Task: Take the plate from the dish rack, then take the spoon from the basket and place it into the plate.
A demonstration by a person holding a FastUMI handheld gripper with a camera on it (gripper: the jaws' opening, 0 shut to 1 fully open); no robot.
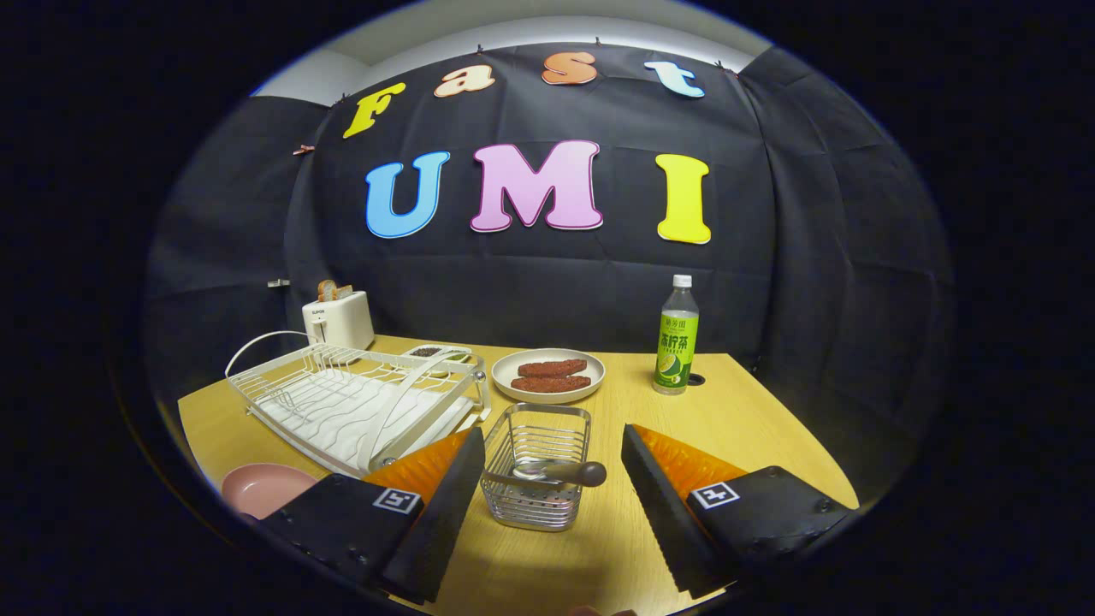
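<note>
My gripper point(552, 479) is open, its two black fingers spread wide on either side of a small wire basket point(537, 466). The spoon point(560, 470) lies across the basket's top, bowl to the left, dark handle pointing right. It rests between the fingers and neither finger touches it. A pink plate point(261, 488) sits flat on the wooden table to the left of my left finger point(445, 505), near the table's front corner. The white wire dish rack point(355, 398) stands behind the plate, left of the basket, and holds no dishes.
Beyond the basket is a cream plate with two brown sausages point(549, 375). A green drink bottle point(676, 338) stands at the back right. A white toaster point(338, 316) with bread sits behind the rack, and a small dark dish point(432, 352) lies beside it.
</note>
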